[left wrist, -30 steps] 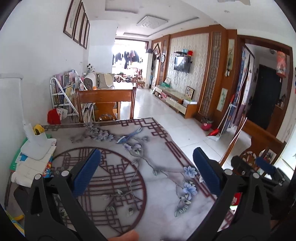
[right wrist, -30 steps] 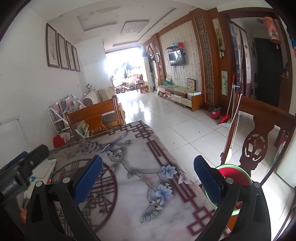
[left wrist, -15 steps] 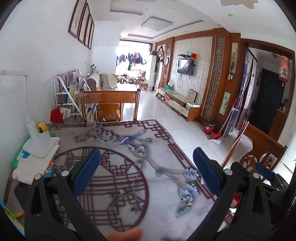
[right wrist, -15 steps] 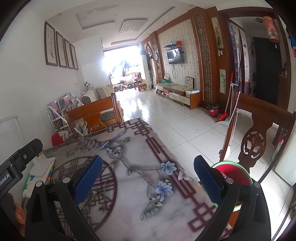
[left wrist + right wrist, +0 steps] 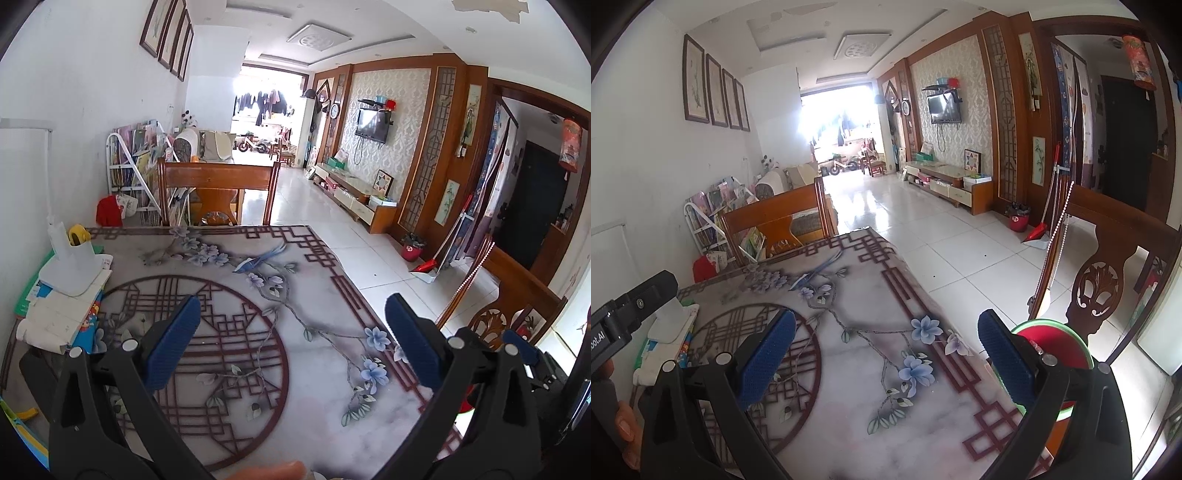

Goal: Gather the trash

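- Two grippers hover above one patterned table (image 5: 295,369): the left gripper (image 5: 291,347) and the right gripper (image 5: 886,354), each spread wide with nothing between the blue pads.
- One red bin (image 5: 1060,343) with a green rim stands beside the table's right edge; no trash can be made out.
- One stack of books and papers (image 5: 62,314) lies at the table's left edge.
- Two wooden chairs: one chair (image 5: 218,192) at the far end, one carved chair (image 5: 1100,280) right.

A family home: open dining and living room.

Ahead of the gripper lie a flower-patterned dining surface (image 5: 314,354) with wooden chairs (image 5: 218,192), a wall-mounted television (image 5: 945,108) over a low cabinet (image 5: 951,186), framed pictures (image 5: 716,96), a book rack (image 5: 133,162) and a tiled floor (image 5: 953,251).
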### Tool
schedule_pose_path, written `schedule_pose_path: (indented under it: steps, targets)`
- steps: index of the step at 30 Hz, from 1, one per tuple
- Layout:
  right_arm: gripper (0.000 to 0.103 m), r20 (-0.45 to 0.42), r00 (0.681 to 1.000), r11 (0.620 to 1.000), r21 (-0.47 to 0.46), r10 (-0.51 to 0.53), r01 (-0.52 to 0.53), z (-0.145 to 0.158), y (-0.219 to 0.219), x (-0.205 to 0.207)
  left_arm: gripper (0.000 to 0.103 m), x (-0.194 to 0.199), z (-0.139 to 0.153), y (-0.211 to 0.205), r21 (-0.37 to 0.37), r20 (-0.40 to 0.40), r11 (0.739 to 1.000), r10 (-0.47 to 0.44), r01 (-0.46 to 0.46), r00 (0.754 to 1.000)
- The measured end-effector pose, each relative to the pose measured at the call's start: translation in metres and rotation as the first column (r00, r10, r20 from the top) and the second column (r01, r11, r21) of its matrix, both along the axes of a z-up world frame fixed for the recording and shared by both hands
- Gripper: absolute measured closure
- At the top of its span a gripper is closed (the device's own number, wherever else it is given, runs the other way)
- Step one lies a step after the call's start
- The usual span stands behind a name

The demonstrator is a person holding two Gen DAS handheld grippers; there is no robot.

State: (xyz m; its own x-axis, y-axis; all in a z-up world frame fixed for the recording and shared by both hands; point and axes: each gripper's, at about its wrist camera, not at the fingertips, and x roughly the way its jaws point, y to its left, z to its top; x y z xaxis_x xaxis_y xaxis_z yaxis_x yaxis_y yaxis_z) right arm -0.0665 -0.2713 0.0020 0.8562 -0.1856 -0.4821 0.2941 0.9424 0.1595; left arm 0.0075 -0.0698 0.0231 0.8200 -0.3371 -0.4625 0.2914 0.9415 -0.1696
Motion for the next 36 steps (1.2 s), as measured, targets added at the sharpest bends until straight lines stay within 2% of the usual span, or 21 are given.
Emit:
schedule_pose_path:
  steps: [16,36]
  targets:
    - [0.008,-0.041,0.999,1.000,-0.017,0.009,-0.010,-0.003,0.003,0.003,0.005,0.005,-0.007,0.003,0.020,-0.051,1.000,0.018,-0.017,0.999]
    - [0.008,-0.063,0.998,1.000,-0.012,0.028,-0.028,-0.012,0.003,0.008,0.005,0.008,-0.011,0.005,0.029,-0.067,0.999,0.026,-0.024,0.997]
